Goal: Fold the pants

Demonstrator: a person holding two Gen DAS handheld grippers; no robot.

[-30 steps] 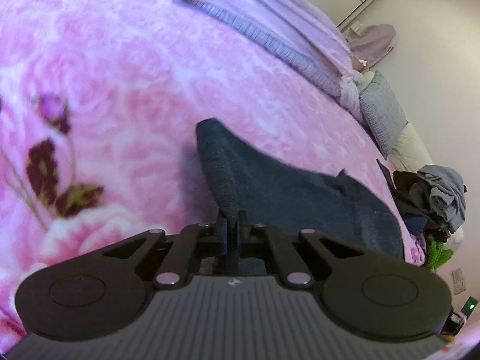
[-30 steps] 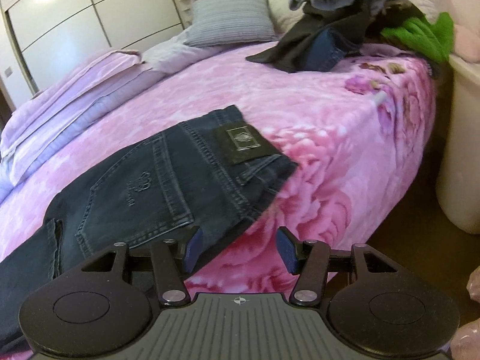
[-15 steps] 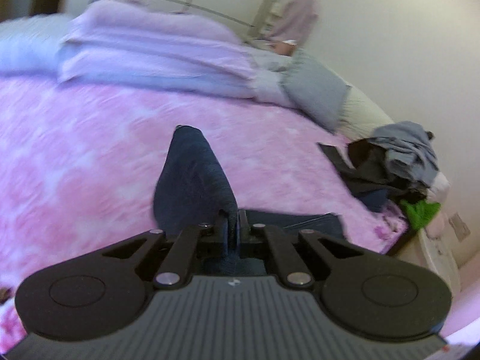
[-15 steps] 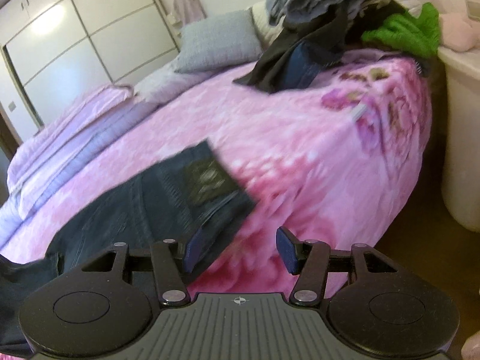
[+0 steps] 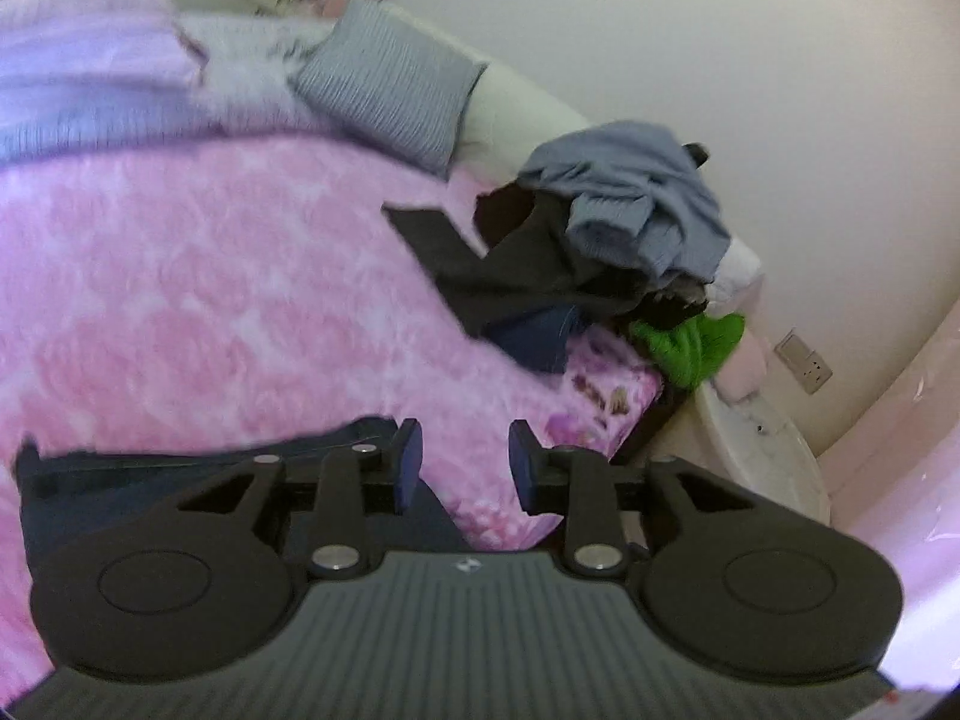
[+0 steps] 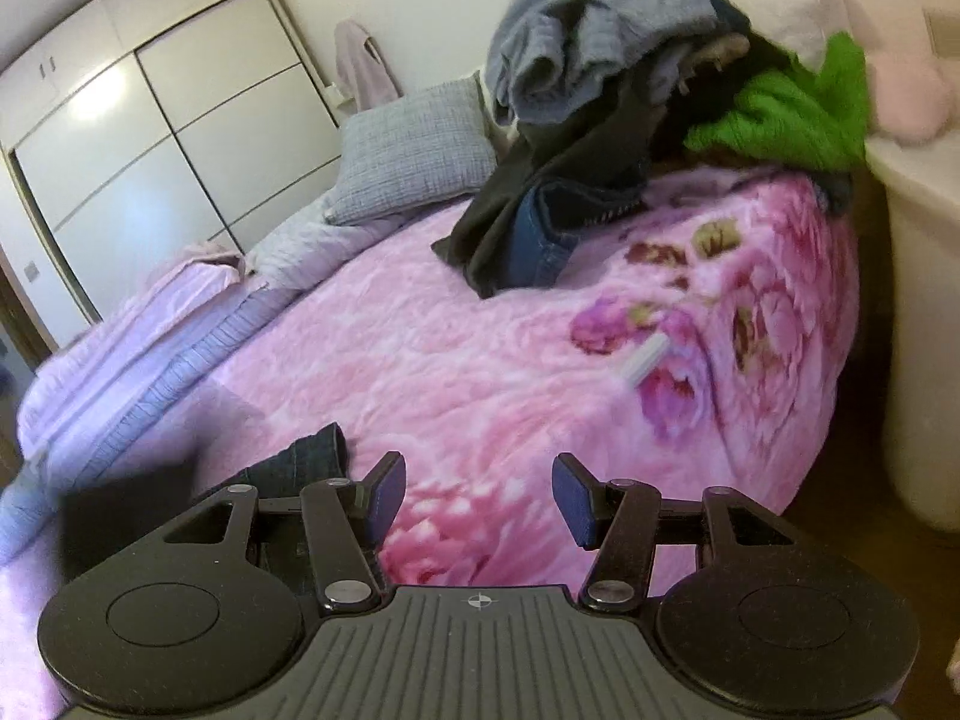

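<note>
Left gripper (image 5: 461, 474) jaws just spread, nothing pinched: jeans (image 5: 180, 480) dropped near-left on the bed (image 5: 210, 300), fold laid. Right gripper (image 6: 477, 501) jaws spread, empty, clear of the cloth.

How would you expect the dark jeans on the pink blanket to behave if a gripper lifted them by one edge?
The dark jeans would probably drape limply, since they lie flat in soft folds. The denim looks thick, so likely fairly heavy. The plush pink blanket may drag on them.
</note>
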